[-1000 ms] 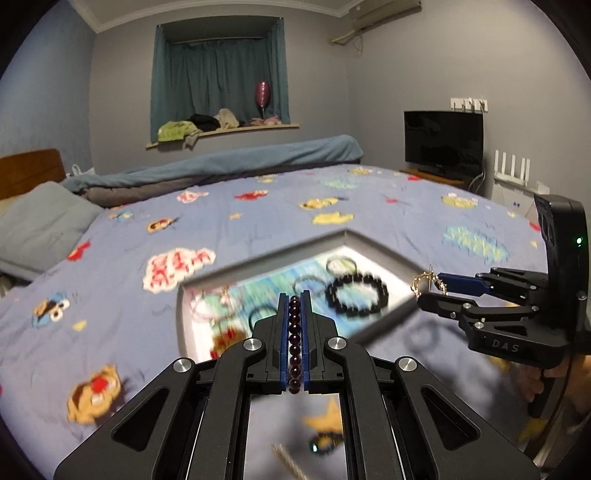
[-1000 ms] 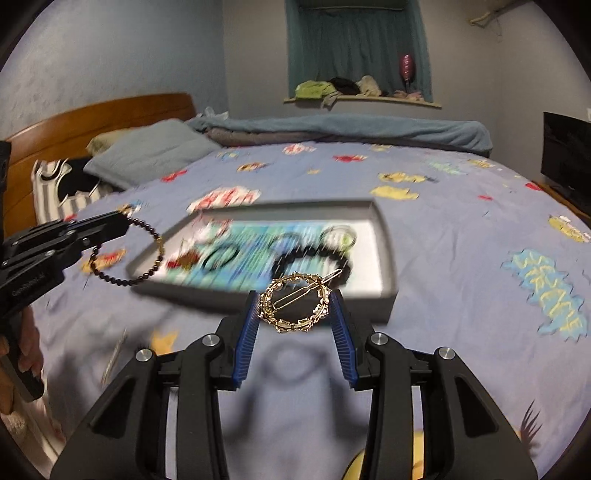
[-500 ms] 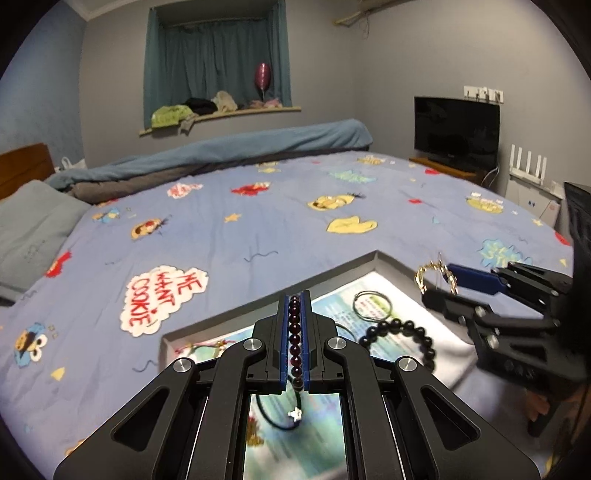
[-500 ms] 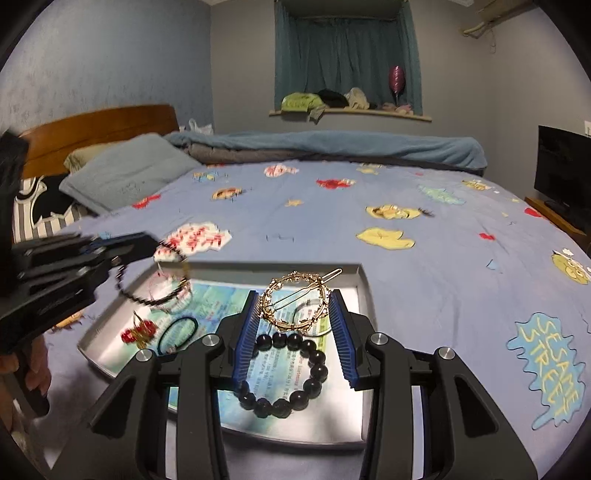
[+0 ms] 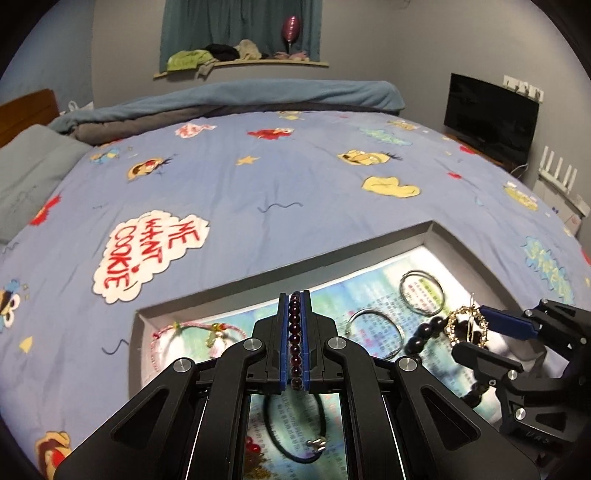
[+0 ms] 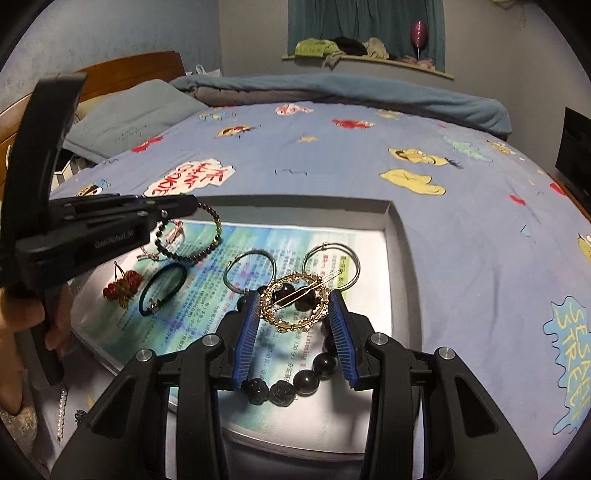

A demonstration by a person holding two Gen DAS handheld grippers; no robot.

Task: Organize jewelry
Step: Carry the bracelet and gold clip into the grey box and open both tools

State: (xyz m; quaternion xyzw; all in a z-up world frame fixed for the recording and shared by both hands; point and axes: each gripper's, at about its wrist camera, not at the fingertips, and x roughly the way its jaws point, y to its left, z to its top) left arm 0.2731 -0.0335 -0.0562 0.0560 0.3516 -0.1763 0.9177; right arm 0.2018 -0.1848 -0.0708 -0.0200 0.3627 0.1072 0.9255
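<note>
Now that both grippers have swung in over the tray (image 6: pixel 402 258), release looks near: the left gripper (image 5: pixel 294 347) pinches the dark bead bracelet (image 6: pixel 192 236), and the right gripper (image 6: pixel 295 325) clamps the gold hair clip (image 6: pixel 295 302) (above the black bead bracelet (image 6: pixel 295 384)).

A cartoon-print blue bedspread (image 5: pixel 280 192) covers the bed, with a grey pillow (image 6: pixel 136 118) and a dark television (image 5: pixel 491 114) beyond.

Grey-walled bedroom: cartoon-print blue bedspread (image 5: pixel 277 192), teal curtain (image 5: pixel 236 26), wooden headboard (image 6: pixel 122 70), dark television (image 5: pixel 491 114).
</note>
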